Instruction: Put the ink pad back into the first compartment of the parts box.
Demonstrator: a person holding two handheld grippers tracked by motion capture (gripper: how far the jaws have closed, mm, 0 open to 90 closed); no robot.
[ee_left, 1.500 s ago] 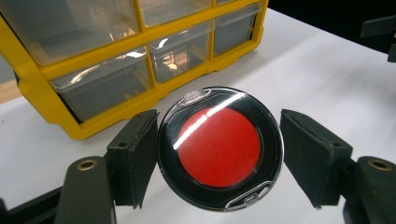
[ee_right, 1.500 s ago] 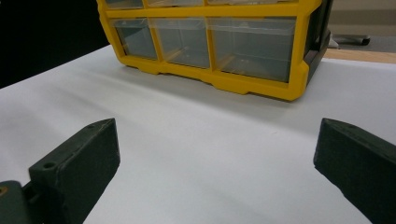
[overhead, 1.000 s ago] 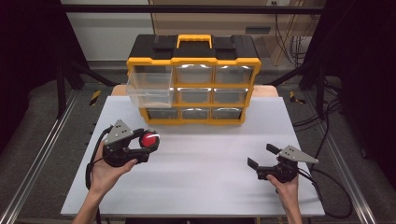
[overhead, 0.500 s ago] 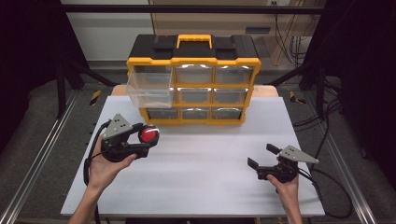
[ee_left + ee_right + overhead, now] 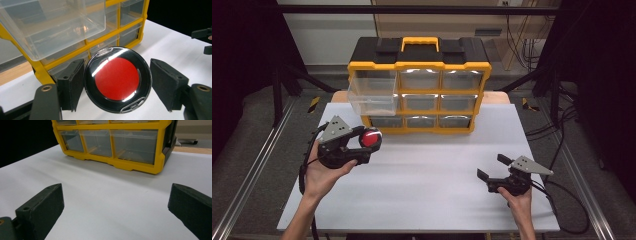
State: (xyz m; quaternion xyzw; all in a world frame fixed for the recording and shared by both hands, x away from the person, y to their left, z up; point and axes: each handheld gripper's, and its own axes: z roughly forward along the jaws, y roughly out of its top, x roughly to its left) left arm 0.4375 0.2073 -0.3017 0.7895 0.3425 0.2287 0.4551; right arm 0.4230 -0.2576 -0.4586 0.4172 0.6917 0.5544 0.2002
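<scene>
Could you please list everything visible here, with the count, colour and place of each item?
Round disc: one, red centre with glossy black rim, between the left gripper's jaws, above the table.
Drawer organiser: one, yellow frame with black top and yellow handle, at the table's far edge.
Drawers: nine, clear plastic, in three rows; the top-left drawer is pulled out, the rest are in.
Table: one, white, under everything.
Left gripper: one, black with grey plate, closed on the disc, near the open drawer.
Right gripper: one, black with grey plate, jaws open and empty, low over the table's right side.
</scene>
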